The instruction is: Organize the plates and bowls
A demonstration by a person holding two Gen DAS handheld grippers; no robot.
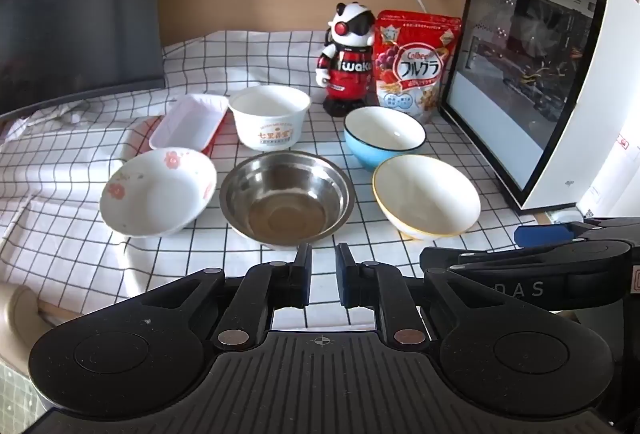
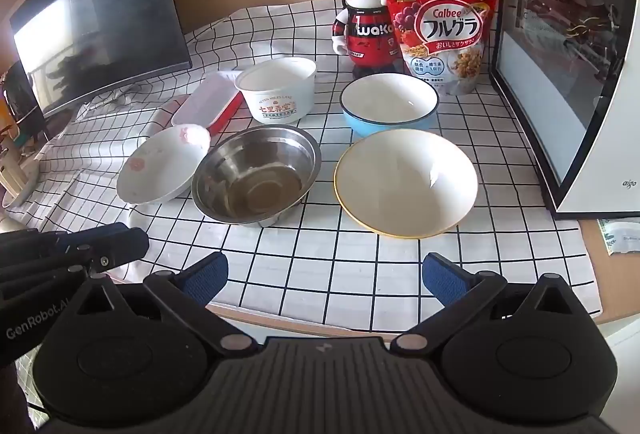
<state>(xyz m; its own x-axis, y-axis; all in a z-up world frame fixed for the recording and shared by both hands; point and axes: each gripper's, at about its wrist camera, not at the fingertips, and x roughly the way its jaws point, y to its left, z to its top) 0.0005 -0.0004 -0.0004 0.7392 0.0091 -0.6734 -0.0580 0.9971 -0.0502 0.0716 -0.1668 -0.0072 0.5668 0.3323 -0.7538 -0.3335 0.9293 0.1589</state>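
Several bowls stand on a checked tablecloth [image 1: 80, 258]. A floral white bowl [image 1: 158, 191] is at the left, a steel bowl [image 1: 287, 195] in the middle, a yellow-rimmed white bowl [image 1: 426, 197] at the right. Behind them are a white paper tub [image 1: 269, 121], a blue bowl [image 1: 384, 135] and a white-and-red tray [image 1: 190, 121]. My left gripper [image 1: 322, 258] is nearly shut and empty, just in front of the steel bowl. My right gripper [image 2: 324, 274] is open and empty, in front of the yellow-rimmed bowl [image 2: 406, 181] and steel bowl [image 2: 256, 173].
A panda robot toy [image 1: 346, 57] and a red cereal bag [image 1: 416, 65] stand at the back. A white glass-sided computer case [image 1: 540, 81] stands at the right, a dark monitor [image 1: 76, 13] at the left. The table's front edge [image 2: 304, 326] is just below my right gripper.
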